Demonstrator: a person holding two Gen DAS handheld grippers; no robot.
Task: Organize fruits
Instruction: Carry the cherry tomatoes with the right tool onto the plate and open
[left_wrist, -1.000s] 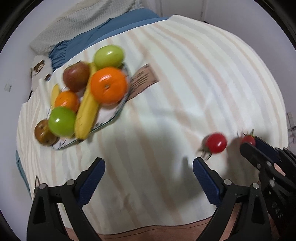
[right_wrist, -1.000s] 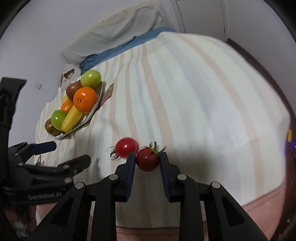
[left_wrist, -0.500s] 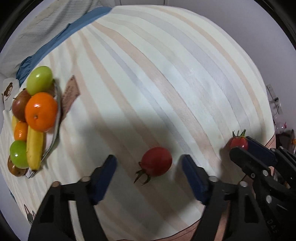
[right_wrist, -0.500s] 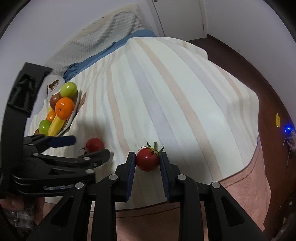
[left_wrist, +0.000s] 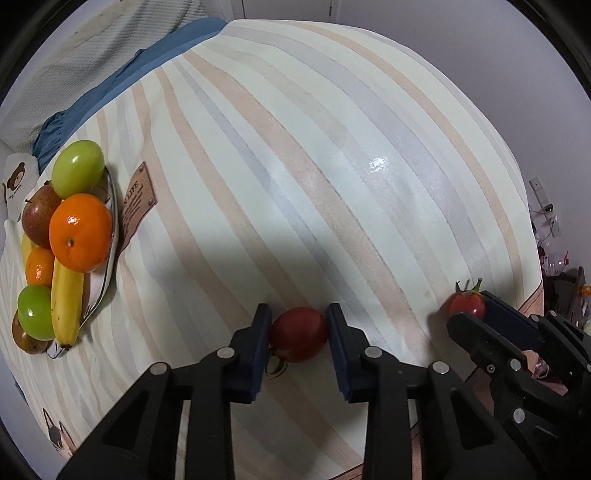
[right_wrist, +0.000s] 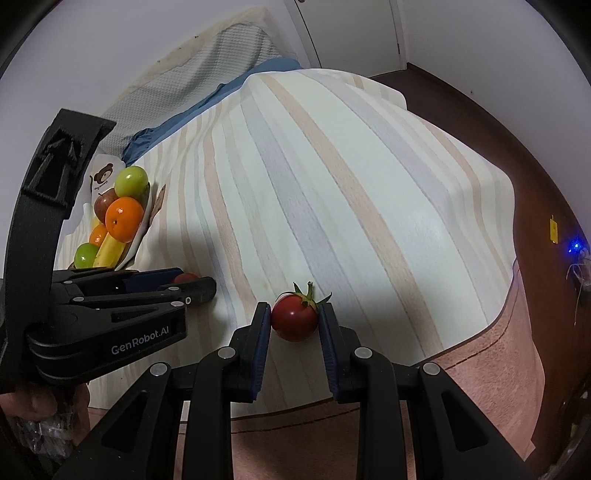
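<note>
My left gripper (left_wrist: 298, 332) is shut on a red tomato (left_wrist: 298, 334) low over the striped cloth (left_wrist: 332, 184). My right gripper (right_wrist: 294, 322) is shut on a second red tomato (right_wrist: 294, 319) with a green stem, held above the cloth near its front edge. This tomato also shows in the left wrist view (left_wrist: 467, 304), at the right. A white plate (left_wrist: 110, 236) at the far left holds green apples (left_wrist: 77, 168), an orange (left_wrist: 80, 232), a banana (left_wrist: 66, 306), a red apple (left_wrist: 38, 219) and more fruit.
A brown leather tag (left_wrist: 136, 205) lies beside the plate. A blue cloth (left_wrist: 129, 74) and a grey pillow (right_wrist: 207, 62) lie at the back. The table edge and dark floor (right_wrist: 535, 166) lie to the right.
My left gripper has moved forward around the first tomato and closed on it. My right gripper keeps its tomato and has lifted slightly.
</note>
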